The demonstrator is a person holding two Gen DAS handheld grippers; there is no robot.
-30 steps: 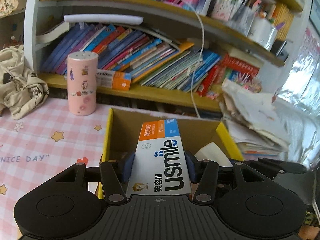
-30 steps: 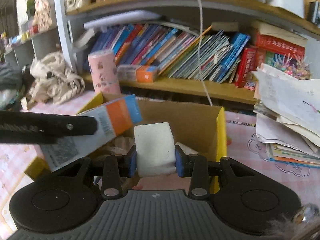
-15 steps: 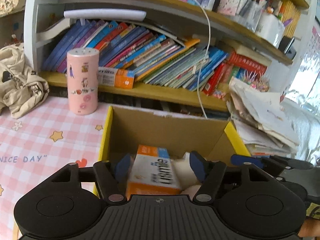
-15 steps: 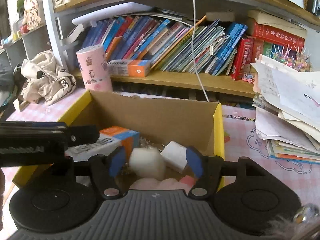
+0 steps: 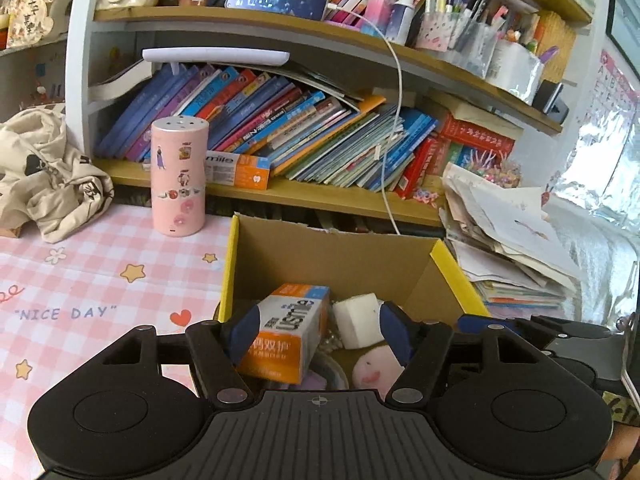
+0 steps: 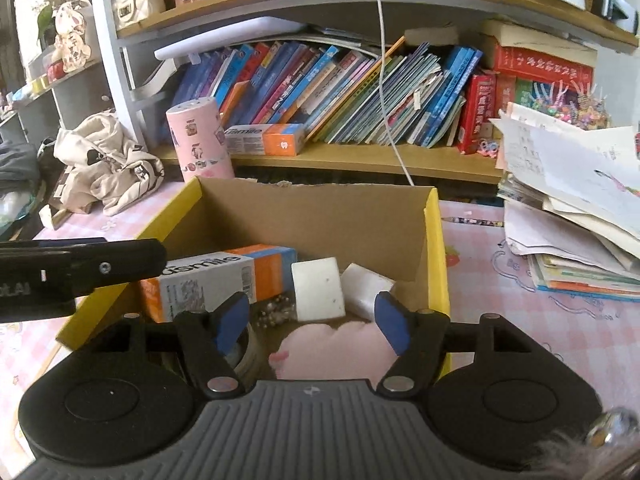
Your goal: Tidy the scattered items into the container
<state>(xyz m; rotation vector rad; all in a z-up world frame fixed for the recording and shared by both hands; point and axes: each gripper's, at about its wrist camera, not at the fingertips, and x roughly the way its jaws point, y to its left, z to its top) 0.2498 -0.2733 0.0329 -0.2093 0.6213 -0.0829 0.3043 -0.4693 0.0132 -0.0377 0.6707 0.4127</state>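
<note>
A cardboard box with yellow edges (image 5: 344, 256) (image 6: 320, 216) stands on the pink checked table. Inside lie a white-and-orange usmile toothpaste box (image 5: 290, 330) (image 6: 216, 280), two white foam blocks (image 6: 318, 294) (image 6: 366, 288), one also in the left wrist view (image 5: 356, 320), a pink plush item (image 5: 378, 368) (image 6: 336, 346) and some beads (image 6: 276, 310). My left gripper (image 5: 320, 336) is open and empty above the box's near left part. My right gripper (image 6: 312, 326) is open and empty above the near right part. The left gripper's finger (image 6: 80, 270) shows at the left of the right wrist view.
A pink cylindrical canister (image 5: 179, 176) (image 6: 200, 140) stands on the table behind the box. A bookshelf (image 5: 320, 132) runs along the back, with another usmile box (image 6: 264, 139) on it. A cream cloth bag (image 5: 44, 172) lies at left; a paper stack (image 6: 572, 216) at right.
Both grippers opened and pulled back. The usmile box left my left gripper and the white foam block left my right gripper; both now lie in the cardboard box.
</note>
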